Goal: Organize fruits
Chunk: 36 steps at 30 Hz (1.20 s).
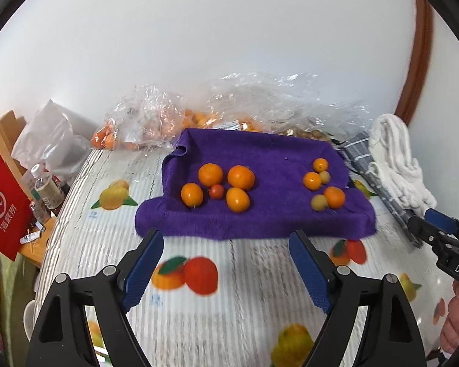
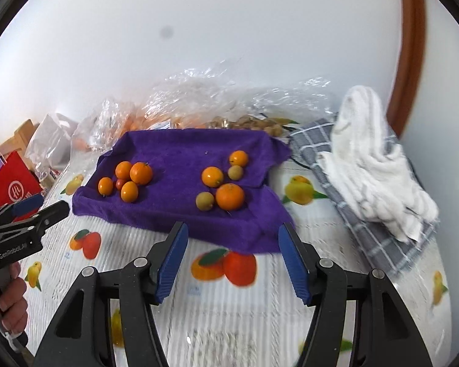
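A purple towel (image 1: 266, 153) (image 2: 180, 150) lies on the fruit-print tablecloth. On its left part sit several oranges (image 1: 241, 177) (image 2: 141, 172) around a small red tomato (image 1: 216, 191) (image 2: 120, 183). On its right part are three oranges (image 1: 334, 197) (image 2: 229, 196) and two pale green-yellow fruits (image 1: 319, 202) (image 2: 204, 200). My left gripper (image 1: 226, 244) is open and empty, above the cloth short of the towel's near edge. My right gripper (image 2: 232, 238) is also open and empty, over the towel's near right corner. Each gripper shows at the edge of the other's view.
Clear plastic bags (image 1: 156, 113) (image 2: 199, 91) with more fruit lie behind the towel by the wall. A white cloth (image 1: 397, 159) (image 2: 370, 159) on a grey checked towel (image 2: 379, 232) sits to the right. A red paper bag (image 1: 3, 202) and bottles (image 1: 46, 189) stand left of the table.
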{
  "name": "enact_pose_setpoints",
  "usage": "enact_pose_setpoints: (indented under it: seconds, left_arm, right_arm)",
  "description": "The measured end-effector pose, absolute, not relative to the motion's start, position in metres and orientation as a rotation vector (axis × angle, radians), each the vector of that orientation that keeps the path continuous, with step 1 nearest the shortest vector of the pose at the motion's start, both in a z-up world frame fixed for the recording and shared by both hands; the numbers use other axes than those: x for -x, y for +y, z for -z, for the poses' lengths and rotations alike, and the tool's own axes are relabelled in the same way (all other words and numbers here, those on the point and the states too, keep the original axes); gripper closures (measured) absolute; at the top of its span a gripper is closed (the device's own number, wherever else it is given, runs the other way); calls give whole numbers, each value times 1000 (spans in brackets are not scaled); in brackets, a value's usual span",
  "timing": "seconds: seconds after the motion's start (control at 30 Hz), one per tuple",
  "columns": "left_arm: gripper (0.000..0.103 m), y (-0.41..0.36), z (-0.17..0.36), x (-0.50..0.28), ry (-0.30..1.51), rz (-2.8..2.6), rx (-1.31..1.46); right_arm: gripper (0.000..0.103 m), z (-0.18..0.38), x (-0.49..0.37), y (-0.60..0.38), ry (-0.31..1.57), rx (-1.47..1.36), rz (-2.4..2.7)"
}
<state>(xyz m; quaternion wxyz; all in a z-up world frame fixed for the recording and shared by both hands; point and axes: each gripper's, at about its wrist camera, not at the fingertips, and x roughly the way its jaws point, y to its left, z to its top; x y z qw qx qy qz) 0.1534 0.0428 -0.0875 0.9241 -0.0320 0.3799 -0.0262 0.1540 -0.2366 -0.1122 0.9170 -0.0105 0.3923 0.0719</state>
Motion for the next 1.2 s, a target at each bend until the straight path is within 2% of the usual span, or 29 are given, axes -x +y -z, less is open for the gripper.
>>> enact_pose_setpoints:
  seconds: [0.07,0.13,0.2,0.33,0.47,1.2]
  left_arm:
    - [15,44,80,-137,753,48,67]
    - [11,45,72,-123,728,44,79]
    - [8,44,64,-107,703,54,88]
    - [6,37,50,-81,658,68,81]
    - [2,29,39,-60,614,53,69]
    - [2,13,26,-25,574,46,52]
  right_arm:
    - [41,107,-140,-240,792,19,-140]
    - [25,101,-122,-244,776,5,-127]
    - [15,94,-106,-245,726,1,-128]
    - [3,81,-78,-243,665,32,-124]
    - [2,74,-62,-248,673,28,-97]
    - [1,61,-21,-266,636,15,-68]
